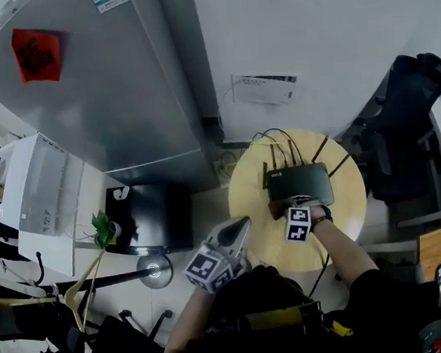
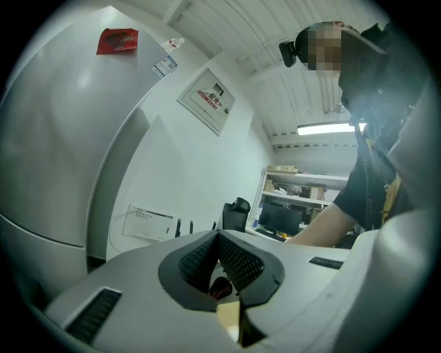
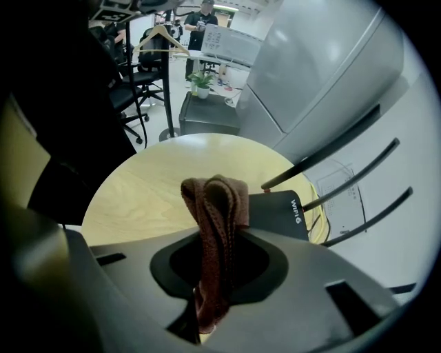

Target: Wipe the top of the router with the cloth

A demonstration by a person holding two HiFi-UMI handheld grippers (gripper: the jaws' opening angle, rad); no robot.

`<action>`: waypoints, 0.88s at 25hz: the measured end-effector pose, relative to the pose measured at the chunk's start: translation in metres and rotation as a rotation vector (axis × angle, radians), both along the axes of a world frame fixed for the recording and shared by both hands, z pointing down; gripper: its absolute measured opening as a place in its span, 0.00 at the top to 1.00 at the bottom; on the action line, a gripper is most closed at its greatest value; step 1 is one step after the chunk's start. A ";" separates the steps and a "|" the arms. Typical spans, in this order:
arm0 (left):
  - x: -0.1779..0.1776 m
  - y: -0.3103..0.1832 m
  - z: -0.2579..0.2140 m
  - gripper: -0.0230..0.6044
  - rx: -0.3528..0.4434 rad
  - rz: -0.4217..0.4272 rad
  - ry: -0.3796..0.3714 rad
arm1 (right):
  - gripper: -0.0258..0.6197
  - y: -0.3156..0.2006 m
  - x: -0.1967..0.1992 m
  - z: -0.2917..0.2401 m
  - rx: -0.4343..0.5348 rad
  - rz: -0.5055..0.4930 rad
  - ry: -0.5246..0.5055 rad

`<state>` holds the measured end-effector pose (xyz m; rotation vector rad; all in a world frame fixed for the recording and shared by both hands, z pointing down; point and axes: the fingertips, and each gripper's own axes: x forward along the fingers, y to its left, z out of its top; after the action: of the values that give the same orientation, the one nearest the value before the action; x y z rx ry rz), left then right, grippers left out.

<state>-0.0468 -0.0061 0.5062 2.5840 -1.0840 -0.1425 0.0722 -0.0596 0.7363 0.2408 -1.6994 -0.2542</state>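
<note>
A black router with several antennas lies on the round yellow table, toward its far side. My right gripper is at the router's near left edge, shut on a folded brown cloth. In the right gripper view the cloth stands up between the jaws, with the router just beyond it to the right; whether the two touch I cannot tell. My left gripper hovers off the table's left edge, shut on nothing. In its own view the left gripper points up at the wall.
A grey refrigerator stands left of the table, with a black box on the floor below it. Cables trail behind the router to a white wall box. A black office chair is at the right, a coat stand at the left.
</note>
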 end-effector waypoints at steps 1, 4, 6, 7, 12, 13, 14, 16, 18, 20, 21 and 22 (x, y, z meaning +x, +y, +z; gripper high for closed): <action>-0.001 0.001 0.000 0.98 -0.002 0.000 0.007 | 0.86 0.002 0.000 0.000 -0.002 0.010 -0.006; 0.000 0.003 0.003 0.98 -0.013 0.011 0.027 | 0.86 0.009 0.001 0.000 -0.006 0.026 -0.010; 0.005 0.010 0.008 0.98 -0.027 0.042 0.025 | 0.86 0.015 0.002 0.000 0.001 0.030 -0.008; 0.008 0.013 0.011 0.98 -0.031 0.054 0.026 | 0.86 0.016 0.004 0.000 0.009 0.034 -0.009; 0.009 0.019 0.015 0.98 -0.045 0.045 0.041 | 0.86 0.016 0.002 0.000 0.027 0.061 -0.018; 0.008 0.021 0.015 0.98 -0.047 0.042 0.037 | 0.86 0.018 0.003 0.001 0.021 0.059 -0.013; 0.008 0.022 0.015 0.98 -0.045 0.037 0.034 | 0.86 0.020 0.004 0.001 0.015 0.055 -0.008; 0.008 0.021 0.013 0.98 -0.035 0.023 0.023 | 0.86 0.021 0.006 0.001 0.013 0.048 -0.007; 0.008 0.016 0.011 0.98 -0.022 -0.001 0.016 | 0.86 0.021 0.005 0.001 0.022 0.035 -0.010; 0.010 0.011 0.008 0.98 -0.016 -0.029 0.021 | 0.86 0.024 0.003 0.001 0.013 0.023 -0.009; 0.014 0.010 0.008 0.98 -0.019 -0.034 0.021 | 0.86 0.027 0.003 0.001 -0.007 0.019 -0.009; 0.019 0.009 0.006 0.98 -0.022 -0.033 0.020 | 0.86 0.030 0.004 0.000 -0.035 0.016 -0.014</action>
<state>-0.0277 0.0032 0.5126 2.5407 -1.1159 -0.1631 0.0761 -0.0296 0.7364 0.2302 -1.7139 -0.2113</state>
